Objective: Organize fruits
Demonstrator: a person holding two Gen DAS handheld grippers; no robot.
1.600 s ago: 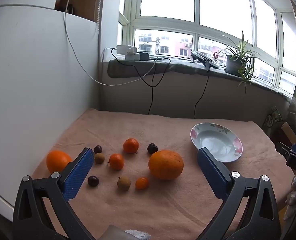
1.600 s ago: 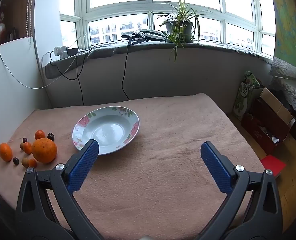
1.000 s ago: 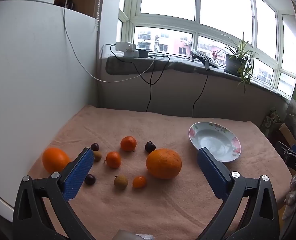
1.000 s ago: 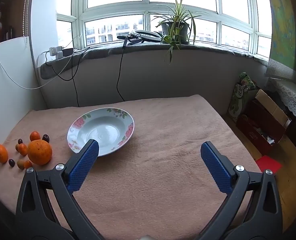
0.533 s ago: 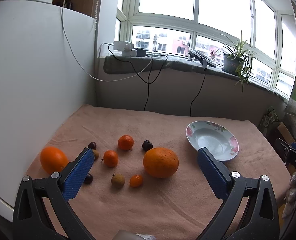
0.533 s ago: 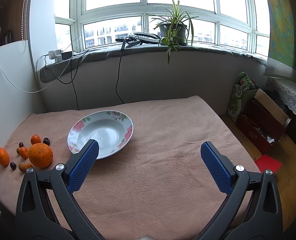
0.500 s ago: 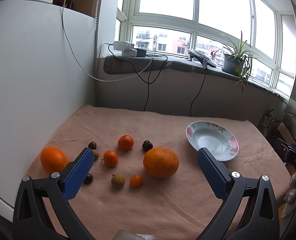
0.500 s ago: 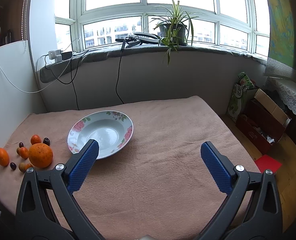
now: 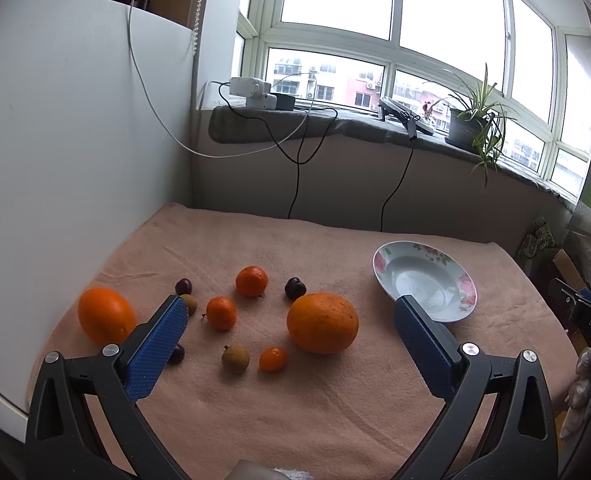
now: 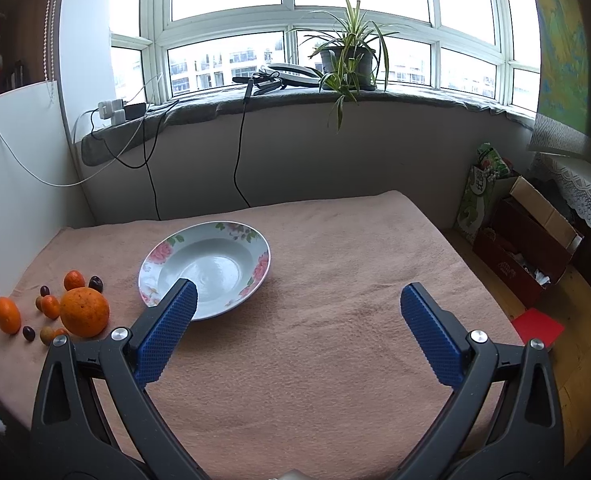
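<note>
Blue-padded left gripper (image 9: 291, 332) & right gripper (image 10: 295, 324) hover level over cloth, jaws wide (nothing held).

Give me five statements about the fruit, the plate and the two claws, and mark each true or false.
1. The plate is empty. True.
2. The left claw grips the big orange. False: it is open and holds nothing.
3. All the fruit lies on the towel, none on the plate. True.
4. The right claw is shut. False: its jaws are wide apart.
5. The plant stands on the towel. False: it stands on the windowsill.
</note>
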